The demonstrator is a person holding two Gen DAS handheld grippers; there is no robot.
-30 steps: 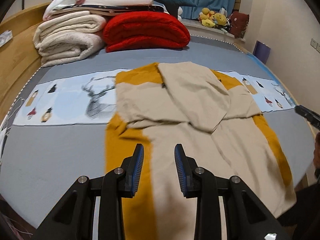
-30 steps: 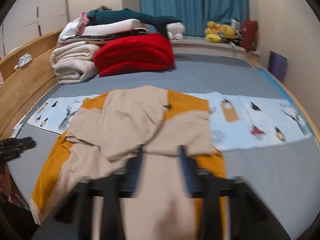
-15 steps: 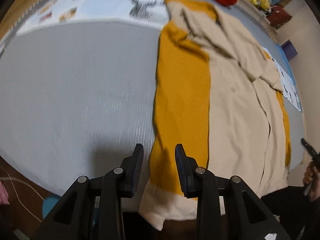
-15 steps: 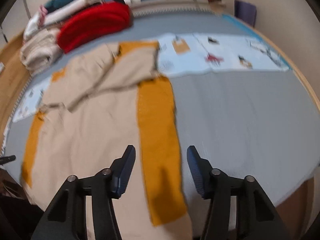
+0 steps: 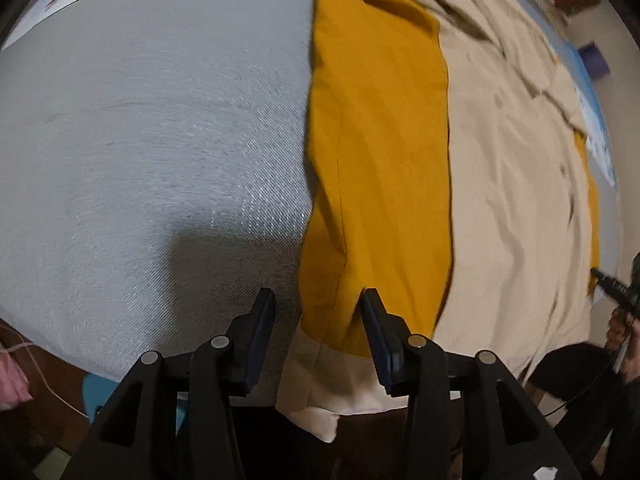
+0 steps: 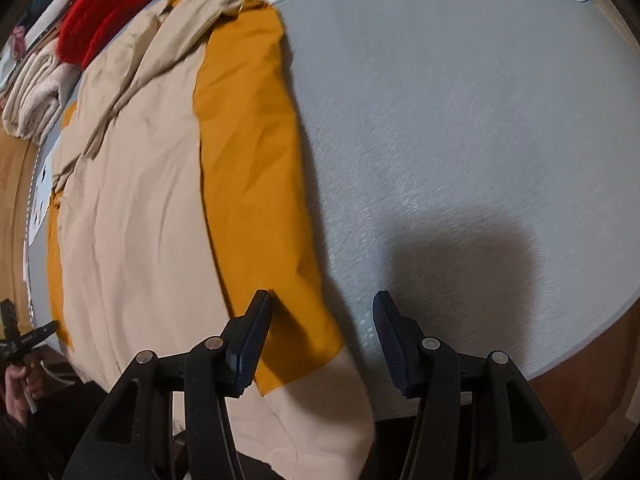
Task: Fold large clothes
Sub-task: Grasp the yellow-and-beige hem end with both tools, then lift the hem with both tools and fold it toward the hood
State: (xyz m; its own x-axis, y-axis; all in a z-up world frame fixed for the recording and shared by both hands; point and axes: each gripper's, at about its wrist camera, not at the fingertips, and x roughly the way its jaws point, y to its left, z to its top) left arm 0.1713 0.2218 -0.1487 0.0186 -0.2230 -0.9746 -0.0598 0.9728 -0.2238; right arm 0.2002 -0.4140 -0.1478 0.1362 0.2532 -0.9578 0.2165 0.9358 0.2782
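A large beige and mustard garment [image 5: 512, 200] lies spread on the grey bed, its beige hem [image 5: 320, 392] hanging over the near edge. My left gripper [image 5: 317, 300] points down over the garment's near left corner. Its jaws are opening, and the mustard side panel [image 5: 380, 160] lies between them without being pressed. In the right wrist view the garment [image 6: 140, 220] fills the left half. My right gripper [image 6: 322, 304] stands open over the near right corner, with the mustard edge [image 6: 248, 160] between its fingers, untouched.
Grey bed sheet [image 5: 160, 140] stretches left of the garment and, in the right wrist view, the sheet [image 6: 460, 140] stretches to its right. A red blanket [image 6: 112, 12] and folded cream blankets [image 6: 36, 96] are stacked at the far end. The wooden bed frame [image 6: 580, 400] borders the near edge.
Both grippers have dropped and tipped down from looking across the bed to hovering over the garment's near hem corners. The left jaws have widened; the right jaws have narrowed a little.
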